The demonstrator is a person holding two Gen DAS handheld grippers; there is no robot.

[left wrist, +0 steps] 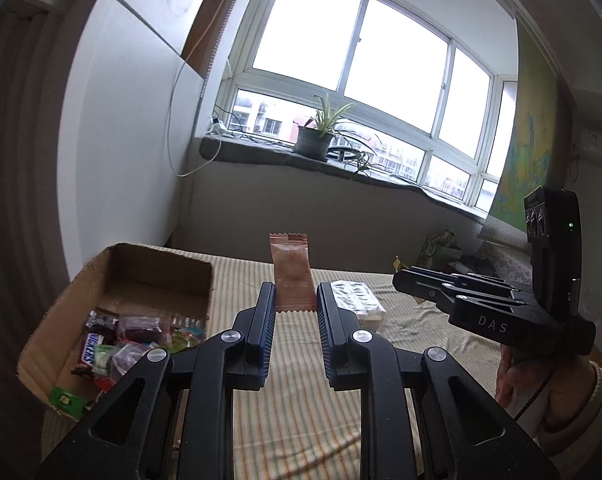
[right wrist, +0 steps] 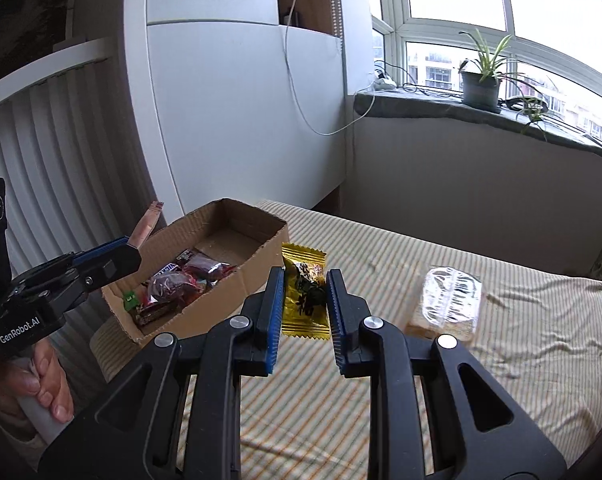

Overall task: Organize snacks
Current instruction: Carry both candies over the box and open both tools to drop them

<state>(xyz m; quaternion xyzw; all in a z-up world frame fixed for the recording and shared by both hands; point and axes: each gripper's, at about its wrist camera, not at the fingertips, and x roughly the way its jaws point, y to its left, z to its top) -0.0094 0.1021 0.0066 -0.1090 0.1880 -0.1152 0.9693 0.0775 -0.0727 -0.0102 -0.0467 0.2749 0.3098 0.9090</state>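
Striped bed (right wrist: 421, 280) below window, cardboard box (right wrist: 237, 276) at left edge, left gripper (left wrist: 295, 300) clamping pink packet (left wrist: 293, 276), right gripper (right wrist: 303, 296) clamping gold packet (right wrist: 303, 292).

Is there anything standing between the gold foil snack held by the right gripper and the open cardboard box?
Nothing visible. The gold foil snack hangs beside the cardboard box, near its wall; the left gripper hovers at the box's far side.

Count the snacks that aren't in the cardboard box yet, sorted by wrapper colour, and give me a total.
Pinkish-brown packet, held in the left gripper: 1
Gold packet, held in the right gripper: 1
Clear-wrapped snack, lying on the striped cloth: 1
Total outside the cardboard box: 3
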